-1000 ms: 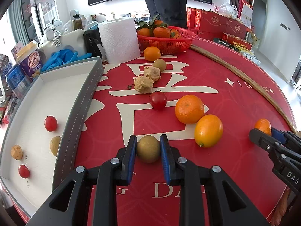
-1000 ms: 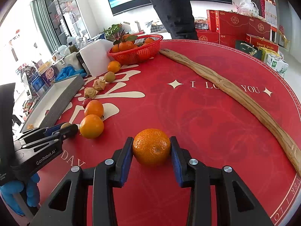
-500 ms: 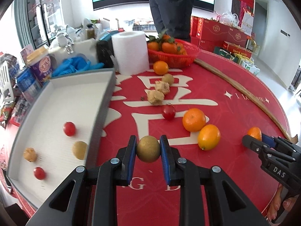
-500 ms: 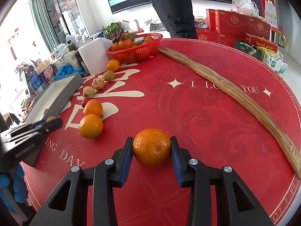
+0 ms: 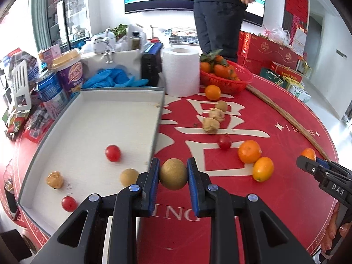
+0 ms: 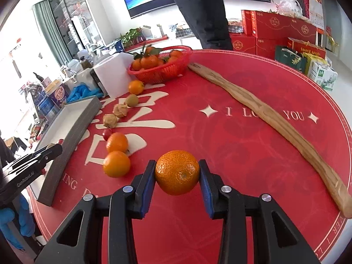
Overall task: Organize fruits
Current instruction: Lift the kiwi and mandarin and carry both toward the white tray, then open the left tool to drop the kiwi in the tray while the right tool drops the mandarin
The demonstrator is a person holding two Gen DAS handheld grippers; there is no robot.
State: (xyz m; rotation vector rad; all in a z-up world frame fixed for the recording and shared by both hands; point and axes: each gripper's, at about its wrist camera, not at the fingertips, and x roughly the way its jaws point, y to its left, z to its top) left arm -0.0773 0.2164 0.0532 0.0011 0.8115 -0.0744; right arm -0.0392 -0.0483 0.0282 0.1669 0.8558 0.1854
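My left gripper [image 5: 173, 177] is shut on a round brown fruit [image 5: 173, 173], held above the red table beside the right wall of the grey tray [image 5: 88, 92]. The tray holds two cherry tomatoes [image 5: 112, 153], a brown fruit [image 5: 129, 177] and a walnut [image 5: 55, 179]. My right gripper [image 6: 177, 172] is shut on a mandarin [image 6: 177, 171], lifted above the table. Loose fruit lies in a row: two oranges [image 6: 116, 164], a cherry tomato [image 6: 107, 133], two walnuts [image 6: 109, 120], a brown fruit [image 6: 132, 100] and an orange [image 6: 136, 87].
A red basket [image 6: 162, 74] of mandarins stands at the back beside a paper roll [image 5: 180, 71]. A long wooden strip [image 6: 275, 121] lies across the right side. Cups, blue gloves [image 5: 110, 79] and clutter sit behind the tray. A person stands beyond the table.
My left gripper has lifted the brown fruit off the table and carried it left to the tray's edge. My right gripper has raised the mandarin a little.
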